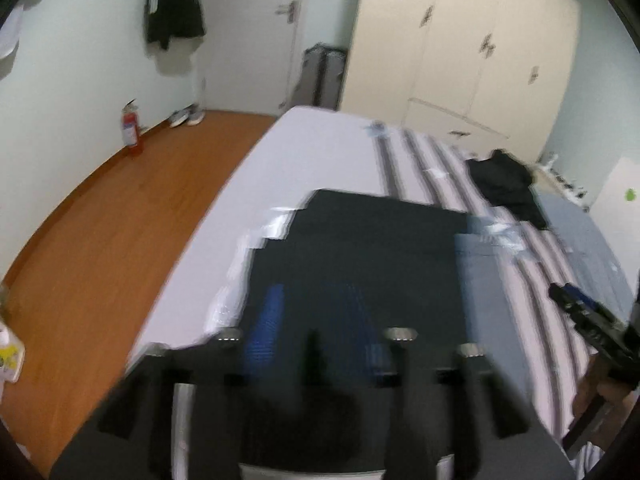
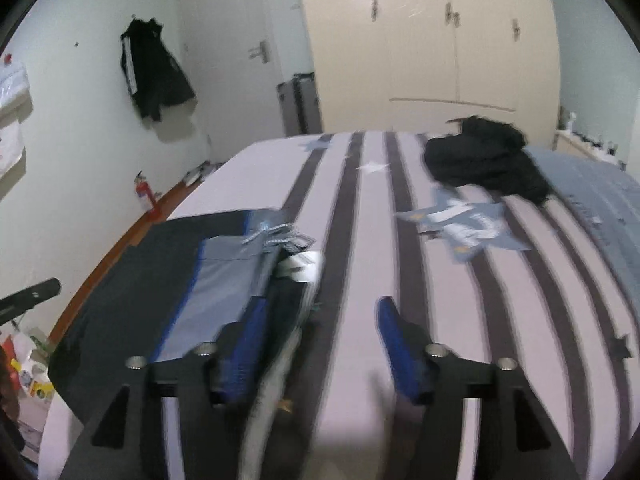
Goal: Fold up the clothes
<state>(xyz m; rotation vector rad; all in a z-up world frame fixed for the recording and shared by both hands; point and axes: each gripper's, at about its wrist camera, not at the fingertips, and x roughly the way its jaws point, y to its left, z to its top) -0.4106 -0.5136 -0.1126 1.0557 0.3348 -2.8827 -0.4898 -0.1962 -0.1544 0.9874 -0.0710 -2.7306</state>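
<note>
A dark navy garment with a light grey-blue panel lies flat on the striped bed; in the right wrist view it sits at the left. My left gripper hovers over it, blurred; its blue fingers stand apart. My right gripper is open at the garment's right edge, its left finger over the cloth edge, its right finger over the bare sheet. The right gripper also shows at the right of the left wrist view.
A crumpled black garment lies further back on the bed, next to a blue-grey blanket. The bed's left edge drops to a wooden floor with a red fire extinguisher. Wardrobes stand behind.
</note>
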